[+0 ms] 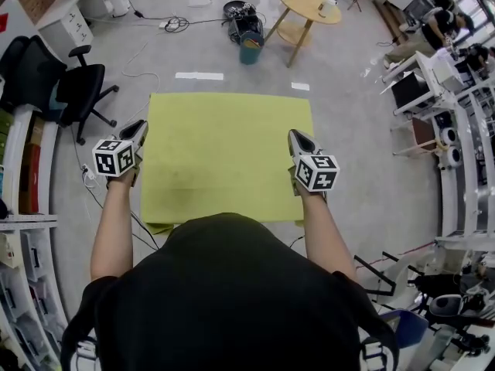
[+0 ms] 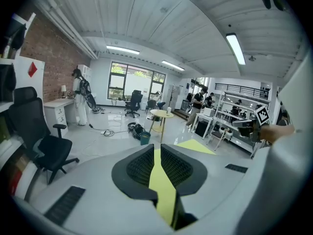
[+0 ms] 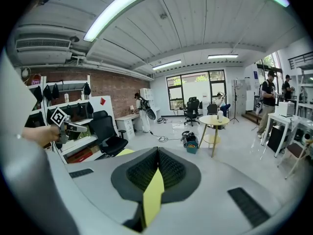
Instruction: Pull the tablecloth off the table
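Tablecloth: the yellow-green tablecloth (image 1: 224,153) lies flat and spread out straight ahead of the person, between the two grippers.
Left gripper: the left gripper (image 1: 140,130) sits at the cloth's left edge. In the left gripper view its jaws are closed on a strip of the yellow cloth (image 2: 162,187), which runs through the narrow gap between the pads.
Right gripper: the right gripper (image 1: 298,137) sits at the right edge. Its jaws are pressed together on a fold of the same cloth (image 3: 152,197).
Key relation: from each pair of jaws the sheet runs inward and away from the person. Both hands sit level with each other, closer to the near edge than the far one, so neither is nearer.
Long axis: the cloth looks close to square, though the steep view from above makes this hard to judge.
Coming move: probably an even draw back toward the body with both hands, so the far edge slides off last.
Surface: hidden under the cloth. Only a small fold (image 1: 160,226) hangs at the near left corner.
Room: pale grey floor (image 1: 356,130) with cables (image 1: 174,24), a black office chair (image 1: 77,91) to the left, shelves (image 1: 23,176) beside it, a round wooden table (image 1: 309,5) and a teal bin (image 1: 250,51) beyond, and people (image 1: 433,29) at benches far right.
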The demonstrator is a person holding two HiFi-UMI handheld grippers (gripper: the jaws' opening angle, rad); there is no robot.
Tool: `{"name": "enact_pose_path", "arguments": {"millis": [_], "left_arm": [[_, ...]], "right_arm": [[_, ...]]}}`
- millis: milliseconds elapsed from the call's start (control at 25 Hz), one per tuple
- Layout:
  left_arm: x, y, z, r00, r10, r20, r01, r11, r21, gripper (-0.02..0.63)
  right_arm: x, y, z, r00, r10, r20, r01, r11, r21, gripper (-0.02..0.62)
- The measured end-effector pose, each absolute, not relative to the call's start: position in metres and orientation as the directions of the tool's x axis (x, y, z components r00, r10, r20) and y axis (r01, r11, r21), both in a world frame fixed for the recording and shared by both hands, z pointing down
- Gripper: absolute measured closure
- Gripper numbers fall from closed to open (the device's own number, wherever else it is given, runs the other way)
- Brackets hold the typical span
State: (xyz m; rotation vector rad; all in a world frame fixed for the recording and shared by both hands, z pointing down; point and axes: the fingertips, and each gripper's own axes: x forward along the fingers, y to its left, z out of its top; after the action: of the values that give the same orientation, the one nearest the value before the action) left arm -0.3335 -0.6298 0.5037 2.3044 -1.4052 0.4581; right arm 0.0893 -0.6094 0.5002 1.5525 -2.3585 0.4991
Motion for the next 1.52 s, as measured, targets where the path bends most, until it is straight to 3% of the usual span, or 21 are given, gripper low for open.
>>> {"name": "enact_pose_path", "arguments": {"millis": [600,720,1280,1520], "left_arm": [[-0.345,-0.627,0.587,0.342,-0.705,0.622,-0.937,-0.309,0.165,0.541],[-0.347,-0.626,0.613,0.329,-0.672,0.663,-0.941,-0.291,0.172,0.493],[-0.371,-0.620,0.740,0.291,-0.463,0.837,-0.949,-0.249,0.192,0.400],[-0.395,-0.618,0.790,0.289,-0.364,0.885,-0.954,-0.184,0.236,0.390]], "right_arm": [[0.189,-0.624,0.599,-0.363,-0.767,0.530,-0.926,0.361,-0.111,0.548],[0.215,-0.622,0.629,-0.337,-0.741,0.581,-0.936,0.329,-0.124,0.532],[0.292,-0.608,0.763,-0.262,-0.591,0.763,-0.964,0.194,-0.181,0.453],[0.308,-0.612,0.806,-0.272,-0.534,0.801,-0.962,0.125,-0.243,0.445]]}}
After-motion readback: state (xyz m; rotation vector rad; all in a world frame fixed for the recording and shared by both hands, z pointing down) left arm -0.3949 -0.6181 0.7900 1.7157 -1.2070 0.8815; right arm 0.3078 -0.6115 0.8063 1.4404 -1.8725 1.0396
